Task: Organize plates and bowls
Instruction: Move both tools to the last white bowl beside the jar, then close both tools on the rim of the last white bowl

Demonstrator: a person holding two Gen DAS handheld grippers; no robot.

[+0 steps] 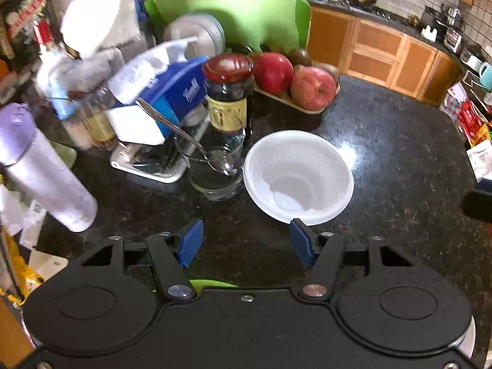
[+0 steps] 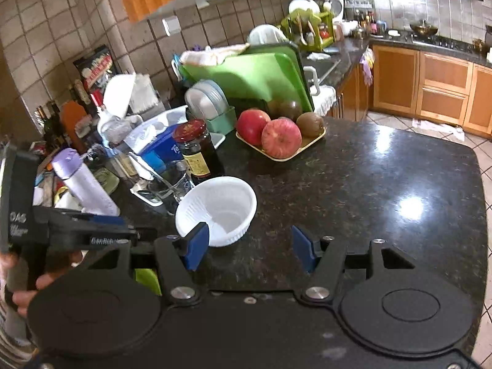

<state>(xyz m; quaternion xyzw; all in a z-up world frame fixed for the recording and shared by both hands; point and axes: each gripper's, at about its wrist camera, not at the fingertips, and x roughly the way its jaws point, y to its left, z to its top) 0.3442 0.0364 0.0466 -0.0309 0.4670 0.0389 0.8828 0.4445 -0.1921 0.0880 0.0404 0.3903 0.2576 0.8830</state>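
A white ribbed plastic bowl [image 1: 298, 178] stands upright and empty on the black granite counter [image 1: 399, 160]. My left gripper [image 1: 246, 243] is open just short of it, with the right blue pad under the bowl's near rim and nothing between the pads. In the right wrist view the same bowl [image 2: 218, 209] sits ahead and to the left. My right gripper [image 2: 250, 247] is open, its left pad overlapping the bowl's near rim in the picture. The left gripper [image 2: 129, 227] shows side-on at the left, held by a hand [image 2: 21, 295]. Pale plates or lids [image 2: 209, 98] are stacked upright in a green rack.
Left of the bowl stand a glass with a spoon [image 1: 215, 169], a red-lidded jar [image 1: 229, 92], a blue tissue pack [image 1: 172, 92] and a purple bottle [image 1: 40, 166]. A tray of apples and kiwis [image 2: 279, 135] sits behind it, in front of green boards [image 2: 246, 73]. The counter edge [image 2: 479, 215] lies to the right.
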